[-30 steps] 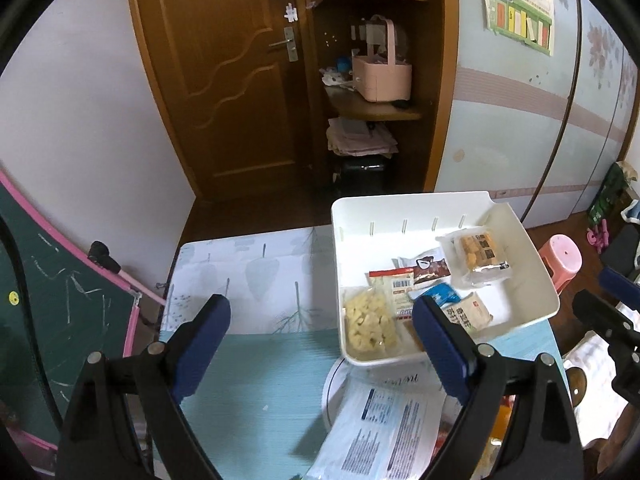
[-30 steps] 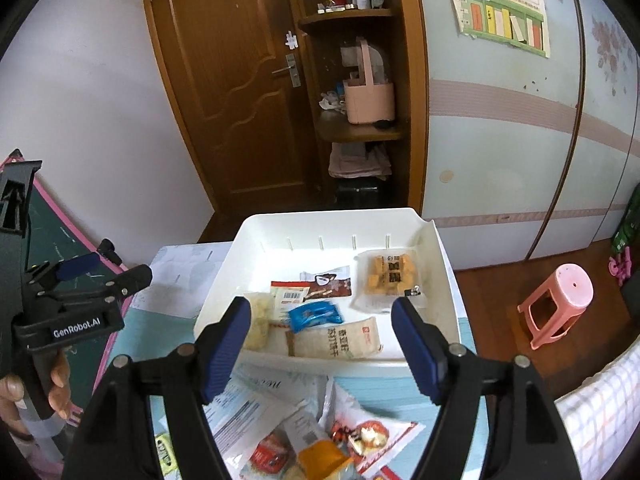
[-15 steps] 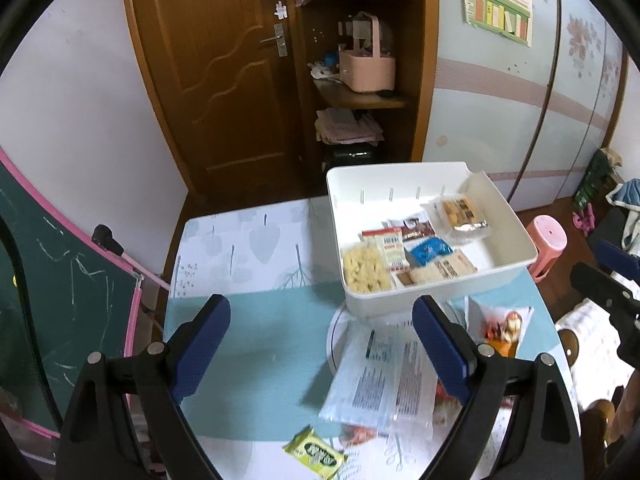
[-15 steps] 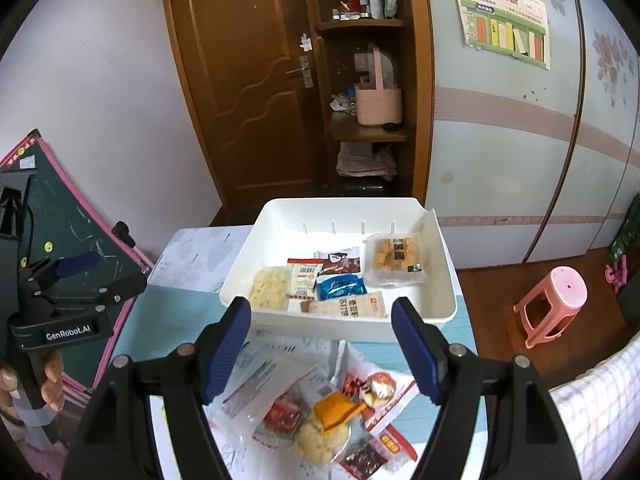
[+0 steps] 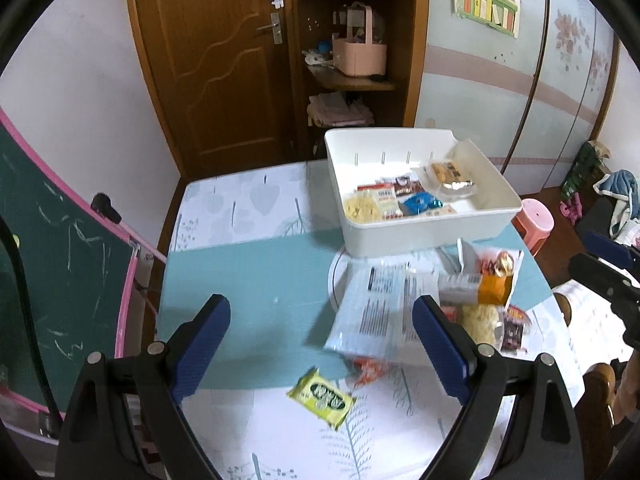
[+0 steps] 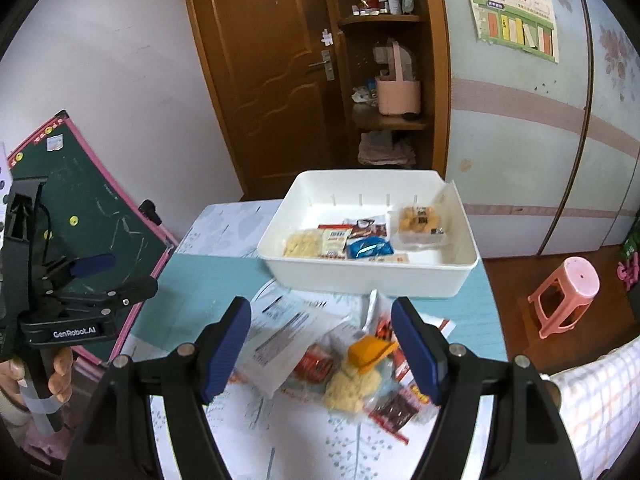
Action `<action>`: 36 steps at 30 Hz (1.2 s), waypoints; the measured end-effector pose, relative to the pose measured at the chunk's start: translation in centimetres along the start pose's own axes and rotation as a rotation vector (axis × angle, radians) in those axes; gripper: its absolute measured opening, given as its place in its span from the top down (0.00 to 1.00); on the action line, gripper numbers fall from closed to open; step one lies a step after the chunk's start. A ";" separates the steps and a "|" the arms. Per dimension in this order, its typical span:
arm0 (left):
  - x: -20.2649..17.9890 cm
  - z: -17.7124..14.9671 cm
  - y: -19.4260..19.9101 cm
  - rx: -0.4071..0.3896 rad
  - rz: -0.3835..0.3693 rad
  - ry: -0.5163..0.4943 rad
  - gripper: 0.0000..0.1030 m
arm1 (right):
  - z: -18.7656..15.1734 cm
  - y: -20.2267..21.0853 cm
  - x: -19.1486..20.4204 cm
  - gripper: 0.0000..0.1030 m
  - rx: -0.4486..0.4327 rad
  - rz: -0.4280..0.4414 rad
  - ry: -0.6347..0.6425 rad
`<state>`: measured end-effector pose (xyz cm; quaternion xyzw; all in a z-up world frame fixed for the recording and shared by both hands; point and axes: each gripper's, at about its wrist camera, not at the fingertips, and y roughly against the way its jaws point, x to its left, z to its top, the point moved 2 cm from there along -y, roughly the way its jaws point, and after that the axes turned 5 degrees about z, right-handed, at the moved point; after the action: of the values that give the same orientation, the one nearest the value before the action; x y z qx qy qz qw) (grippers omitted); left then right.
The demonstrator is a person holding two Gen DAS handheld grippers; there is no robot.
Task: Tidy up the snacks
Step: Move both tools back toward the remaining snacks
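A white bin (image 5: pixel 424 236) (image 6: pixel 372 276) stands at the far side of the table and holds several snack packets. A pile of loose snacks (image 5: pixel 476 300) (image 6: pixel 360 364) lies in front of it, with an orange packet (image 6: pixel 370 350) on top and a large clear bag (image 5: pixel 380 312) (image 6: pixel 288 336) on the left. A yellow-green packet (image 5: pixel 321 392) lies alone near the front. My left gripper (image 5: pixel 320 348) is open and empty above the table, left of the pile. My right gripper (image 6: pixel 320 344) is open and empty above the pile.
The table has a teal mat (image 5: pixel 248 292) over a leaf-print cloth (image 5: pixel 240 204). A green chalkboard (image 5: pixel 52 264) leans at the left. A pink stool (image 6: pixel 568 296) stands on the floor at the right. A wooden door (image 6: pixel 268 64) and shelves (image 6: pixel 392 120) are behind.
Both grippers have pulled back and up from the bin. The bin now looks farther off, and the loose snack pile and the yellow-green packet have come into view.
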<state>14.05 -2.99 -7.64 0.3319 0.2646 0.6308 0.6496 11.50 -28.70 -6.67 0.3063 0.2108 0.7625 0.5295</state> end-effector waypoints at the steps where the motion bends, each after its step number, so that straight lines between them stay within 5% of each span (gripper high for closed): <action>1: 0.2 -0.4 0.0 0.005 -0.002 0.003 0.11 | -0.5 0.1 0.1 0.29 0.003 0.003 0.002; 17: 2.9 -7.8 -5.3 0.155 -0.029 0.052 0.11 | -6.9 -1.7 -0.3 0.29 0.094 0.015 0.012; 25: 0.7 -10.9 -9.8 0.253 -0.074 -0.049 0.11 | -10.2 -5.8 -2.5 0.29 0.184 0.050 -0.067; 36: -2.2 -12.8 -13.2 0.281 -0.084 -0.214 0.11 | -11.3 -6.8 -7.4 0.29 0.182 0.066 -0.195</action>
<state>12.68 -3.70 -26.12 0.4732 0.2930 0.5210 0.6471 10.20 -33.17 -21.03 0.4323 0.2166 0.7238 0.4923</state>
